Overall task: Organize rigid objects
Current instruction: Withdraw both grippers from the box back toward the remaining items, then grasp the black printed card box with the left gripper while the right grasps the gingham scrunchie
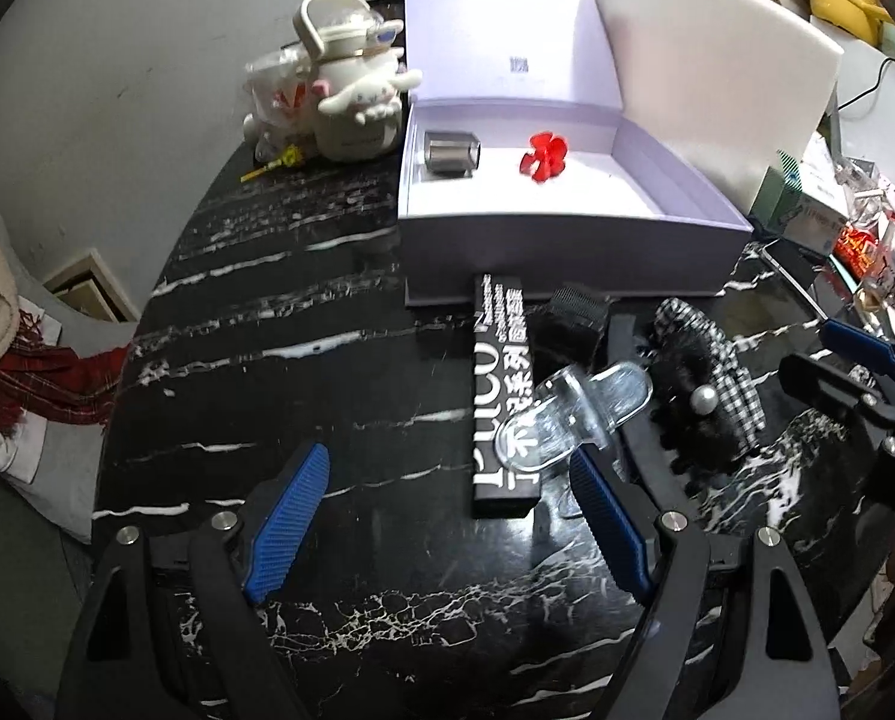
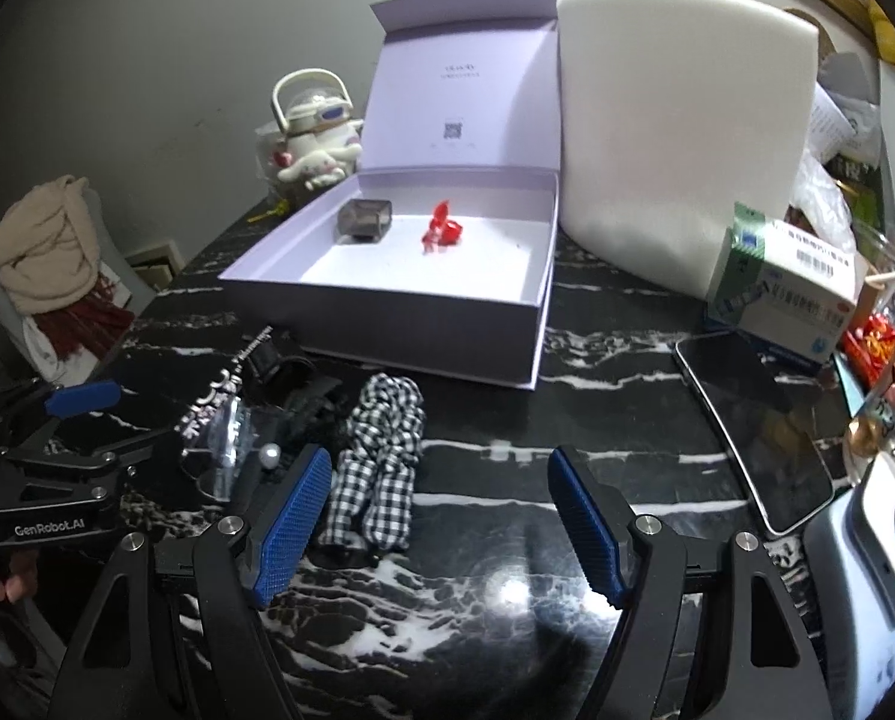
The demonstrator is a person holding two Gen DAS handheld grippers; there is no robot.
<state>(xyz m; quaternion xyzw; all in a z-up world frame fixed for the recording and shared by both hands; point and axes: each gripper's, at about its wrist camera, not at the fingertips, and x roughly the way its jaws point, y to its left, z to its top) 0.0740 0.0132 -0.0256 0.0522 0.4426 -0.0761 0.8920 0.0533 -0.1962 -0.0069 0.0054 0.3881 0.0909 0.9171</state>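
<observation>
My left gripper [image 1: 447, 510] and right gripper [image 2: 441, 522] both stand wide and empty. The clear hair clip [image 1: 573, 420] lies on the black box [image 1: 501, 396], near the open lavender box [image 1: 567, 222]; probably light, stiff, slippery, best pinched across its flat sides.

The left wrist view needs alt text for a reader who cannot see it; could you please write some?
Open left tongs hang over a black marble table, with a long black box and a clear clip just ahead. Beyond stands an open lilac box holding a grey case and a red clip. A checked bow lies right.
</observation>
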